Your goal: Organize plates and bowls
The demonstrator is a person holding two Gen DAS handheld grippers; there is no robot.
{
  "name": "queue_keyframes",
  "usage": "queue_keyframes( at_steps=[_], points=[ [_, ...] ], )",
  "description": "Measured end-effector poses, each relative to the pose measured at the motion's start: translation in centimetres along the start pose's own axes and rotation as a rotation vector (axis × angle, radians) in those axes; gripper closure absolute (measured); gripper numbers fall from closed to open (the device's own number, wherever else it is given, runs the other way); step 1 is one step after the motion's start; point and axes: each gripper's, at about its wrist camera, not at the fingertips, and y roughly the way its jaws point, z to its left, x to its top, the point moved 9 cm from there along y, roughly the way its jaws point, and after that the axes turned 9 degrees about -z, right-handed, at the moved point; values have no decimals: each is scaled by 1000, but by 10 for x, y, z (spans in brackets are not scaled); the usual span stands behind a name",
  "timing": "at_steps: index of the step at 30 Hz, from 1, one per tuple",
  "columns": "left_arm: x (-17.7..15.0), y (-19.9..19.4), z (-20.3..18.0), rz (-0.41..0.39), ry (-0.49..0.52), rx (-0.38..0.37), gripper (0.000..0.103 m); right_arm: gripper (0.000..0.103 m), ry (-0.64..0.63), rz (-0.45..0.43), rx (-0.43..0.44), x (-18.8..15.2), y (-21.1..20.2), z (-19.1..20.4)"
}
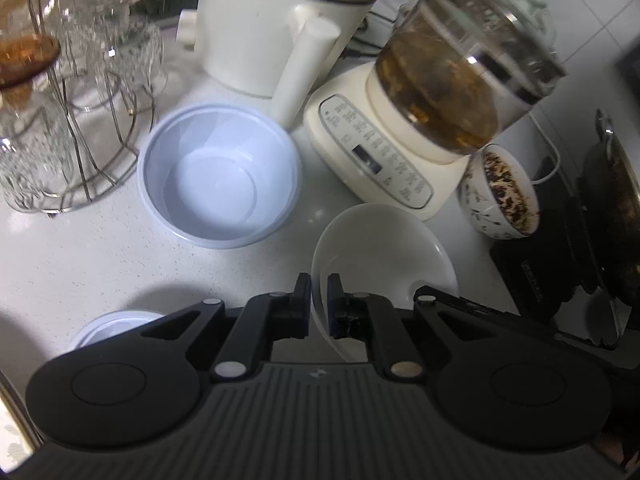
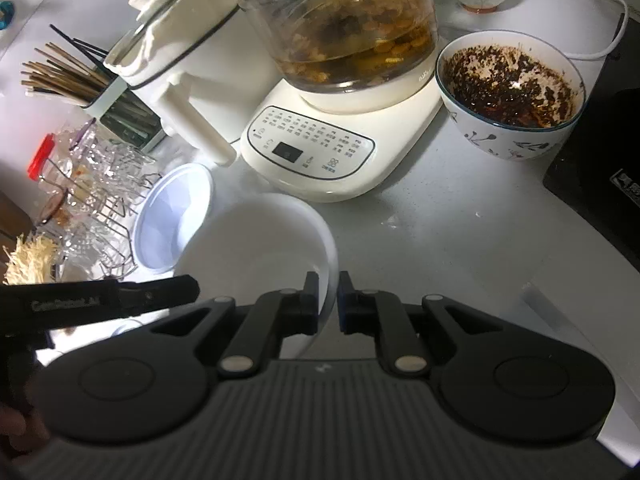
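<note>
A white ceramic bowl (image 1: pixel 384 256) is held above the white counter by both grippers. My left gripper (image 1: pixel 319 304) is shut on its left rim. My right gripper (image 2: pixel 328 304) is shut on its right rim; the bowl shows in the right wrist view (image 2: pixel 256 240). A pale blue plastic bowl (image 1: pixel 220 176) stands on the counter to the left of it, also in the right wrist view (image 2: pixel 172 216). A small white lid or dish (image 1: pixel 112 326) lies partly hidden under my left gripper. The left gripper's body (image 2: pixel 100 300) shows at the left of the right wrist view.
A cream kettle base with a glass pot of brown liquid (image 1: pixel 384 152) (image 2: pixel 320 148) stands behind the bowls. A white appliance with a handle (image 1: pixel 280 28), a wire rack of glasses (image 1: pixel 72 112), a patterned bowl with dark residue (image 2: pixel 508 92), chopsticks (image 2: pixel 68 76) and a black cooktop (image 1: pixel 560 248) surround them.
</note>
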Motion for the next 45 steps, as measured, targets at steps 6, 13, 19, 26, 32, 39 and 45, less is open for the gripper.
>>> queue_keyframes(
  at_steps=[6,13,19,26,32,39,45],
  points=[
    [3,-28,-2,-14,19,-1,93,91,-2,-8,2,5,-20,13],
    [9,-52,2,-42,26,-28,93,91,-7,-53,-8,10,-36,30],
    [9,-64,7,-51,51,-44,93,91,-14,-77,-15,7,-45,41],
    [10,-84,20,-84,51,-45,93,91,-30,-108,0,6,-53,59],
    [8,-106,42,-118,23,-22,93,91,-63,-108,44,-1,-56,85],
    [7,-131,66,-171,-5,13,93,91,-113,-119,99,-3,-56,117],
    [2,-140,87,-177,-53,45,93,91,-155,-84,130,-9,-49,136]
  ],
)
